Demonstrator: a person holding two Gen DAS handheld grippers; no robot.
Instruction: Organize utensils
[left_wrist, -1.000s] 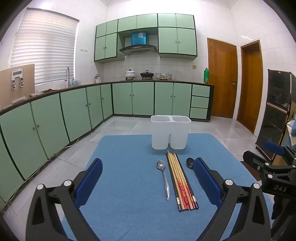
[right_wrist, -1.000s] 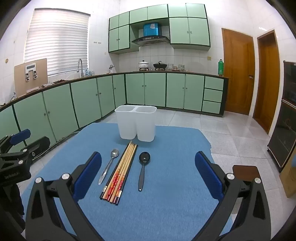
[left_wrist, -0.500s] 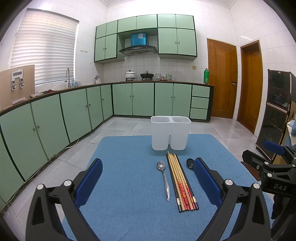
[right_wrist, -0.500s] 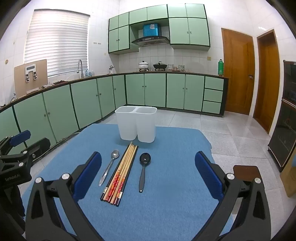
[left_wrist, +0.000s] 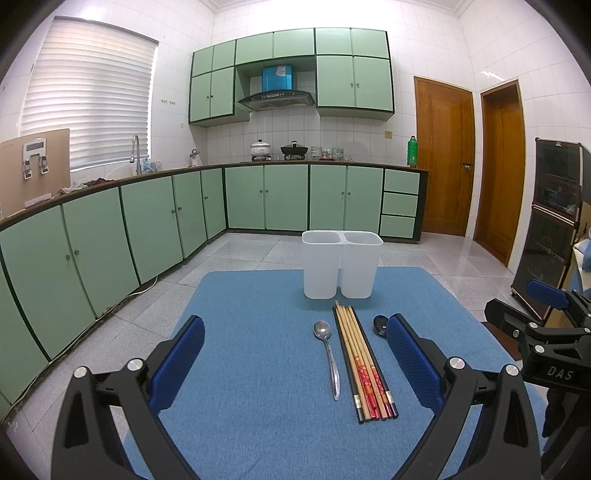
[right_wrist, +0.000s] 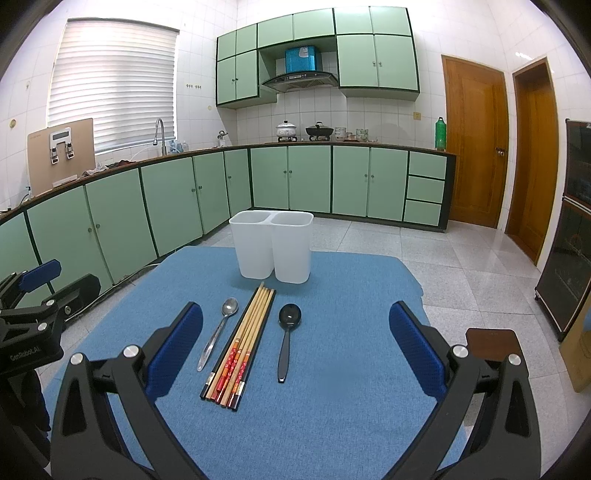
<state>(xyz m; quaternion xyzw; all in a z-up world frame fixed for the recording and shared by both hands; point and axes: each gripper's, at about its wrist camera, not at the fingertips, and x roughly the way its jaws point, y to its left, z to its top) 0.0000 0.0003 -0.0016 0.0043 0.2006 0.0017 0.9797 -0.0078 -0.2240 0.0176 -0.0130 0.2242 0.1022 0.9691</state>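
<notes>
Grippers: left hand-held gripper and right hand-held gripper both hover above the near edge of the bench with jaws spread wide, holding nothing.
Change: almost none since a second ago; both views have only crept a touch closer, and no utensil has moved.
Meaning for task: sorting has not begun; I judge this a lining-up pause before the first pick.
Metal spoon: lies flat, leftmost of the row, bowl pointing away.
Chopsticks: one tight bundle just right of it, tips near the holder.
Black spoon: right of the bundle, apart from it.
Holder: white, two compartments side by side, upright beyond the utensils; both look empty, though their bottoms are hidden.
Obstacles: nothing lies between grippers and utensils; the packed chopsticks may be awkward to separate.
Surroundings: green cabinets and wooden doors stand well beyond.
</notes>
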